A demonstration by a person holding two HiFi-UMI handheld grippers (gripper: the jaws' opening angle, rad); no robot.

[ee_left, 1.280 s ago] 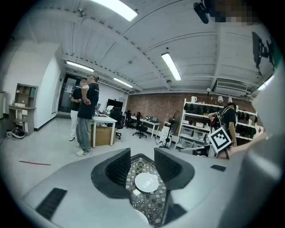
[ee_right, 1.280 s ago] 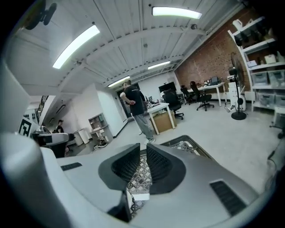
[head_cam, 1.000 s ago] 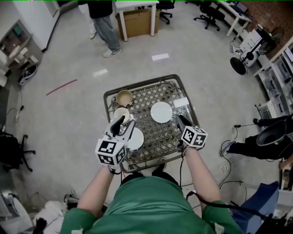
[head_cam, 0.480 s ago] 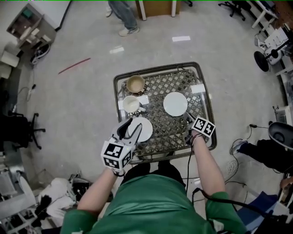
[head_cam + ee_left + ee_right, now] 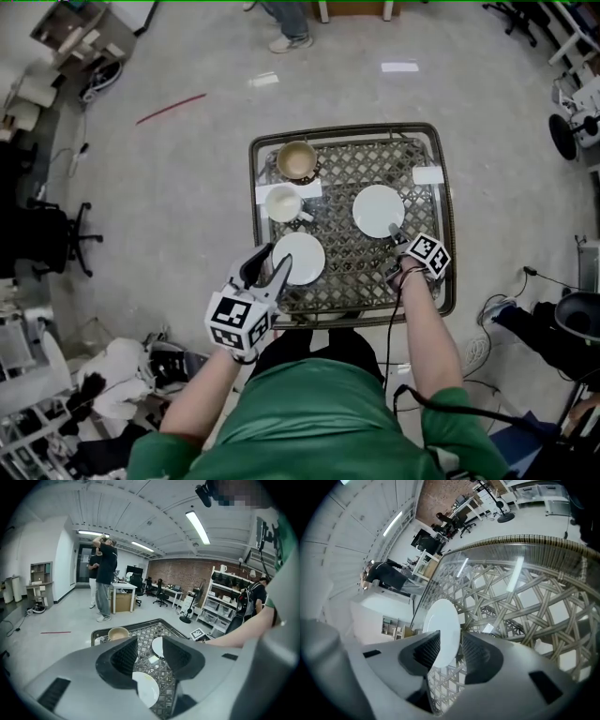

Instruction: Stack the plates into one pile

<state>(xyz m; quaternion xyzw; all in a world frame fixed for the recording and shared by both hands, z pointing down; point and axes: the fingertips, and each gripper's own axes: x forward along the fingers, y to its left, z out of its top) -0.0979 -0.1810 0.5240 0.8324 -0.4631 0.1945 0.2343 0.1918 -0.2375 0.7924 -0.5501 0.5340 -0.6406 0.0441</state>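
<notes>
White plate (image 5: 378, 209) lies flat (rim between right tool's (image 5: 395, 231) just-opening jaws).

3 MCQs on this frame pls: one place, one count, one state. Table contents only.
1. Where does the tan cup stand?
A) far left corner of the table
B) near right corner
C) on a plate

2. How many white plates are on the table?
A) one
B) two
C) four

3. How do the plates lie?
A) stacked in one pile
B) apart, each flat on the table
C) one tipped on edge

1 A: it sits in that corner, just beyond the white cup.
2 B: only the left plate and the right plate show.
3 B: bare tabletop shows between them.
</notes>
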